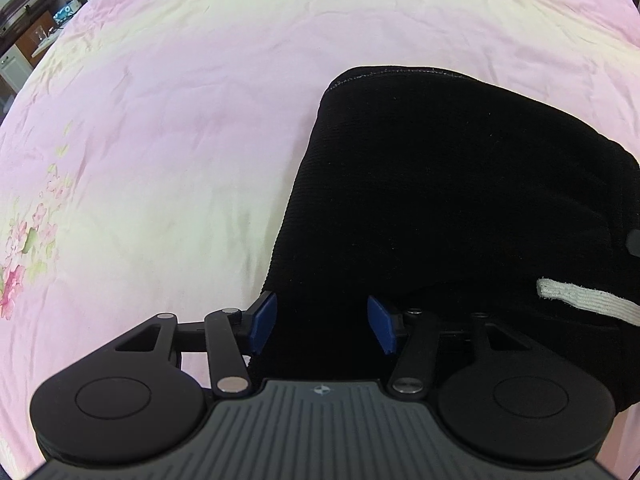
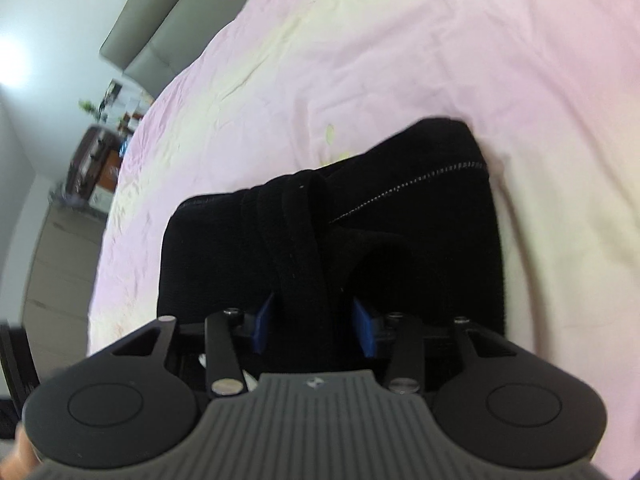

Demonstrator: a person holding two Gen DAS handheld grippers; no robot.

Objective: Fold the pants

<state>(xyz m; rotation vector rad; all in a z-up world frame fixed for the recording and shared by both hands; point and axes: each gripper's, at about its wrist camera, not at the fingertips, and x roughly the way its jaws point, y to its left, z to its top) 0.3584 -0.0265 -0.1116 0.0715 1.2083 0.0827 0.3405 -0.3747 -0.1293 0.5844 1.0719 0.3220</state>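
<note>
I found the black pants soft and limp; left gripper spread, right gripper loosely straddling a bunched fold, the best hold.

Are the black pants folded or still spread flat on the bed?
Folded. The black ribbed pants form a compact stacked bundle on the pink bedsheet, with layered edges and overlapping stitched seams showing.

**Hand-held grippers, wrist views**

Left gripper: matte black body with two round discs, each bearing a recessed circle; a grey ribbed centre plate carrying a small cross-shaped emblem; black linkage bars pinned with silver screws; blue pads on the fingers. Right gripper: the same build, with blue pads and silver pivot screws.
</note>
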